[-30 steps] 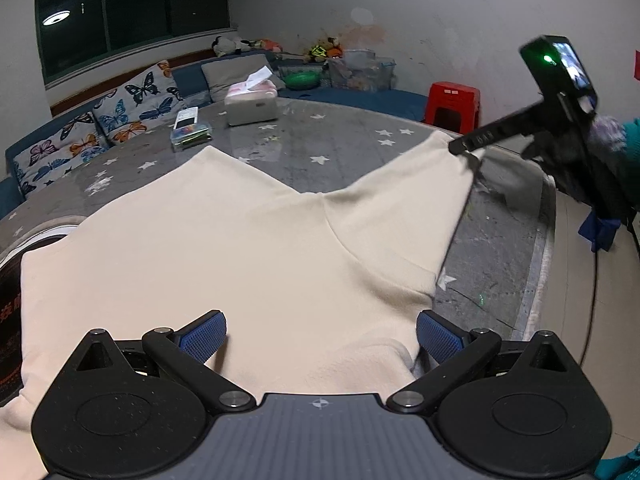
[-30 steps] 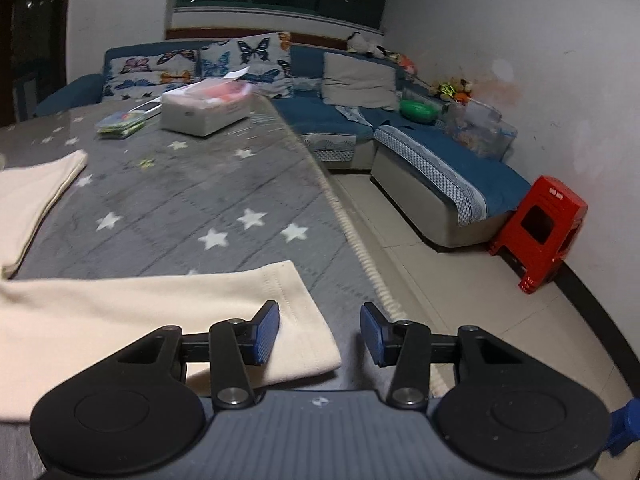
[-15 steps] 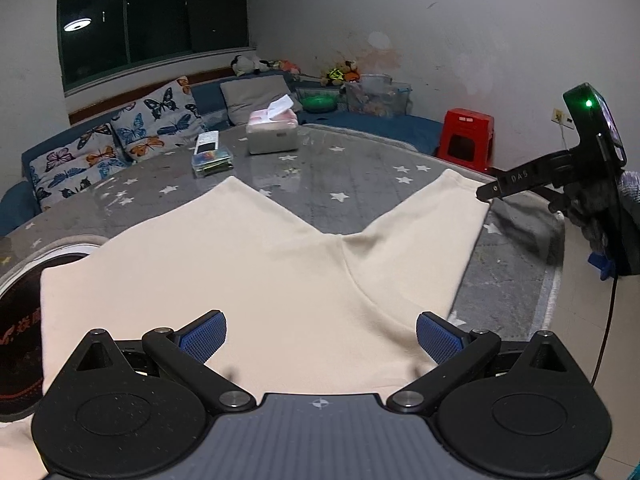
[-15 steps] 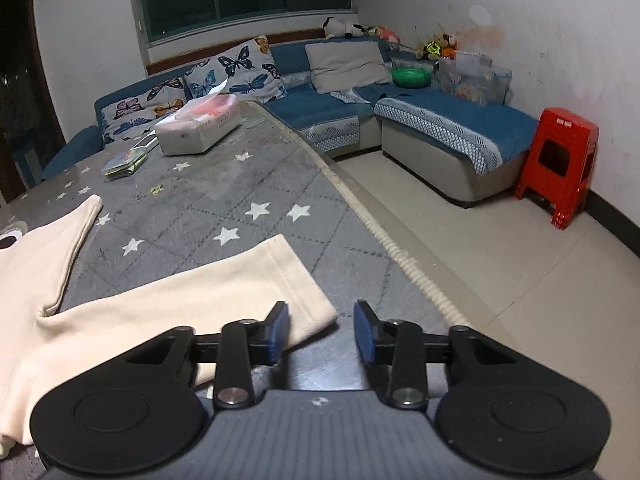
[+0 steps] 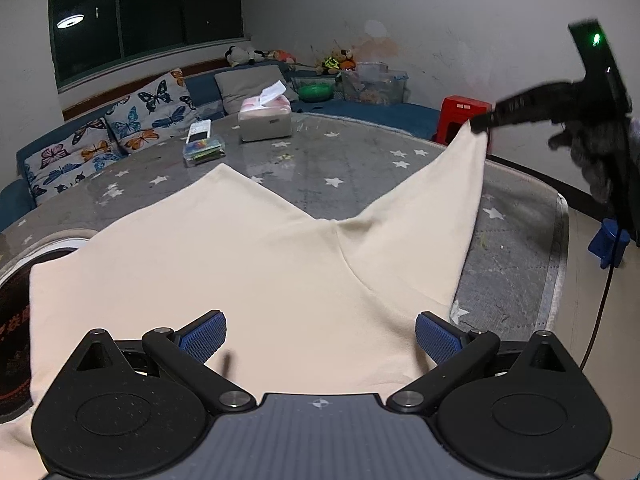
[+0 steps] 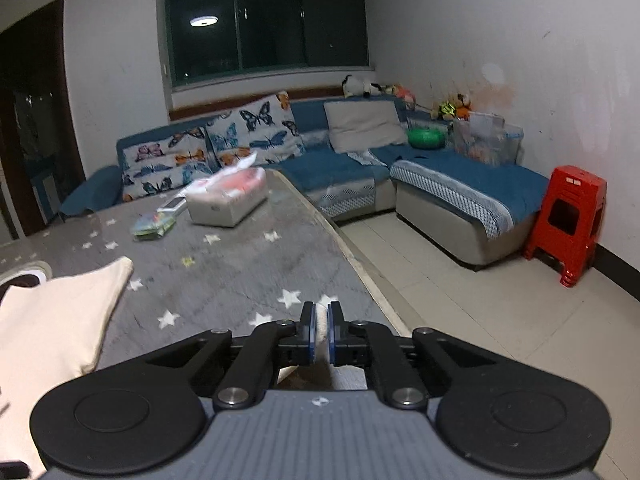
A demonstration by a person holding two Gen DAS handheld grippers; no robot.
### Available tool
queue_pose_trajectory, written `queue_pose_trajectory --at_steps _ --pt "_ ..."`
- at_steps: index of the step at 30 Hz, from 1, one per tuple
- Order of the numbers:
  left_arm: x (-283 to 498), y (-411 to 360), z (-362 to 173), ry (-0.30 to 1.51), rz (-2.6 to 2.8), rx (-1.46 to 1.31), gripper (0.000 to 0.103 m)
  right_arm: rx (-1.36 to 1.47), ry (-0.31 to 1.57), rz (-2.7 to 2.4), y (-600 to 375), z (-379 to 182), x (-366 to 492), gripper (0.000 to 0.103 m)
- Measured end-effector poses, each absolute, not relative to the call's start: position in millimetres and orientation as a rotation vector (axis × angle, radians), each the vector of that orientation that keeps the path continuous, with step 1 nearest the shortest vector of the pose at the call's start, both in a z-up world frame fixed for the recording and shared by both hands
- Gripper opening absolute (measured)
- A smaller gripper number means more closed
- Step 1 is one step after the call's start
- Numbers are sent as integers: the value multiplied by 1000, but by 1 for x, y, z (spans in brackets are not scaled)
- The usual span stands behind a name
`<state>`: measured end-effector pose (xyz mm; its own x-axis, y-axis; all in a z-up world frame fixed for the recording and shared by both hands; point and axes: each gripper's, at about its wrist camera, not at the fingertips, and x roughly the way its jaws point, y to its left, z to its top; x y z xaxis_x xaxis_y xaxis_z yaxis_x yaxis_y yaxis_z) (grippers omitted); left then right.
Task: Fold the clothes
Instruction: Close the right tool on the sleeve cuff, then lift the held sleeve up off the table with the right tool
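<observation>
A cream garment [image 5: 240,264] lies spread on the grey star-patterned table [image 5: 320,160]. My left gripper [image 5: 320,334] is open and empty, hovering over the garment's near part. My right gripper [image 6: 320,332] is shut on the end of the garment's right sleeve [image 5: 444,200] and holds it lifted off the table; in the left wrist view the right gripper [image 5: 482,125] pinches the sleeve tip at the upper right. A strip of cream cloth [image 6: 321,330] shows between its blue pads. The other sleeve [image 6: 68,300] lies flat at the left of the right wrist view.
A tissue box [image 5: 265,120], a small clear box [image 5: 203,150] and a remote stand at the table's far side. A blue sofa [image 6: 440,176] with butterfly cushions runs behind. A red stool [image 6: 568,220] stands on the tiled floor to the right. The table edge [image 5: 560,240] is close on the right.
My right gripper has closed on the sleeve end and raised it off the table. The left gripper has stayed open over the garment.
</observation>
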<state>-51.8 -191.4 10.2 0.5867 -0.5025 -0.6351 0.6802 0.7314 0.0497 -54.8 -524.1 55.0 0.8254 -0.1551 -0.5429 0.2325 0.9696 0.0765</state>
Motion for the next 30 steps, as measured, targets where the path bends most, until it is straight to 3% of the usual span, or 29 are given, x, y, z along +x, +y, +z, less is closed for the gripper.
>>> queue_pose_trajectory --at_steps 7,9,12,17,21,23,30 --pt "-54 -194 5 654 -691 325 103 189 605 -219 -528 43 -56 5" --pt "-54 -194 6 652 -690 322 103 208 623 -226 -530 38 -56 11" --pt "-54 -193 9 648 -690 314 103 236 651 -236 -533 29 -57 31" --pt "-54 -192 15 640 -685 307 103 262 680 -241 -535 15 -57 36" --pt "-54 -192 19 634 -674 298 103 228 675 -245 -529 8 -54 32" --pt "-54 -192 19 638 -664 298 103 231 676 -229 -529 9 -53 9" --pt "-53 -198 9 661 -662 327 103 252 595 -189 -528 38 -59 7"
